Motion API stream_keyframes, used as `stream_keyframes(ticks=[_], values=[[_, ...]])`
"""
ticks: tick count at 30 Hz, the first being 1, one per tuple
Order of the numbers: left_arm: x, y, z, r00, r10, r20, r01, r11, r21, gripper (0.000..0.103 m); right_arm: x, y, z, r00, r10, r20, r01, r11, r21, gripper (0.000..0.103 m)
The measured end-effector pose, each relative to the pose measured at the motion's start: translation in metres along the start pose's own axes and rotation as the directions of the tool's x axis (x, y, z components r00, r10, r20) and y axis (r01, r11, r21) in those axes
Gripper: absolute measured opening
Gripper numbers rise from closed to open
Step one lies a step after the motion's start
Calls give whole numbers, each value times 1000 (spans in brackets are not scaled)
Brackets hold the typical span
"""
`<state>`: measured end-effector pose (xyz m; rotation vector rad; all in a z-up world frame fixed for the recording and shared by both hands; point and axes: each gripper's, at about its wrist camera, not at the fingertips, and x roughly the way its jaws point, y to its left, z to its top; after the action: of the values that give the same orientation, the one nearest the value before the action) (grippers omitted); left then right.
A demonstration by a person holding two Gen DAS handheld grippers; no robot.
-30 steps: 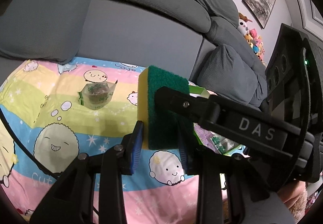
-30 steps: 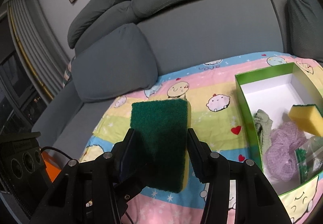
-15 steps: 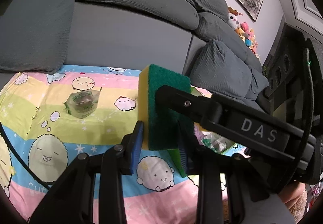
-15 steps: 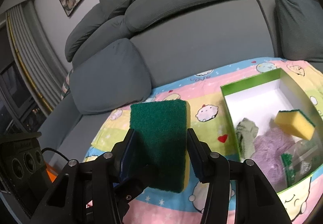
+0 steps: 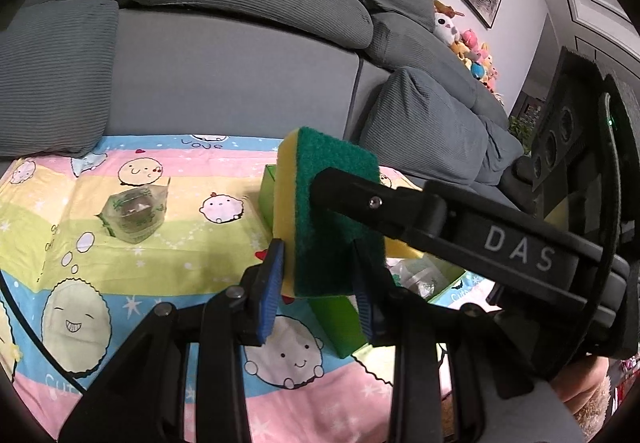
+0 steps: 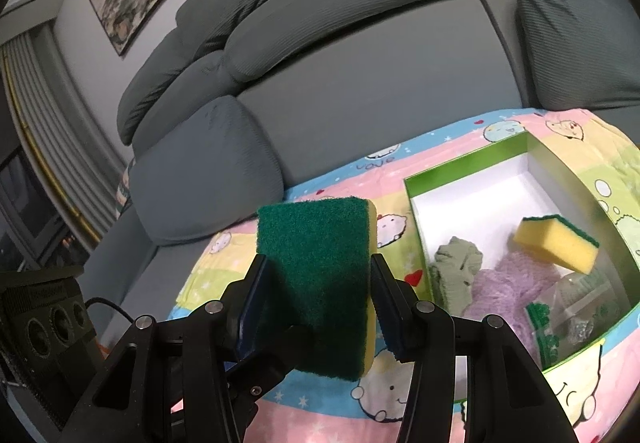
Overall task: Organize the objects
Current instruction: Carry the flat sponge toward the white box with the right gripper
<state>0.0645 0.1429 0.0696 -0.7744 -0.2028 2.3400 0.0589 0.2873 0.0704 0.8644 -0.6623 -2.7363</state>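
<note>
Both your hand-held grippers clamp one sponge (image 6: 316, 283): left (image 5: 320, 279) across, right (image 6: 316, 297) seemingly along, beside the box (image 6: 472, 171).

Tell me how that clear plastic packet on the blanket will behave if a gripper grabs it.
The clear plastic packet looks thin and puffy, so it will probably crumple. It seems light and may slide on the cartoon blanket. Its glossy film could be slippery.

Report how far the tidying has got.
Done: a sponge, green cloth and purple scrubber lie in the green box. In hand: both hand-held grippers clamp a second sponge. Left: the clear packet on the blanket.
</note>
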Motion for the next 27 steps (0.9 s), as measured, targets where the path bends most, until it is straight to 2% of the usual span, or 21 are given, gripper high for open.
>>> stream_keyframes(ticks=[7,27], values=[[11,-10,4,1000,-18,-22,18,1000,14,31,-4,-9,5,999,-35,9,35,999,16,52],[48,-27,1,989,-104,-101,104,995,-10,32,-11,-49,11,992,-118,-45,121,989,82,52]])
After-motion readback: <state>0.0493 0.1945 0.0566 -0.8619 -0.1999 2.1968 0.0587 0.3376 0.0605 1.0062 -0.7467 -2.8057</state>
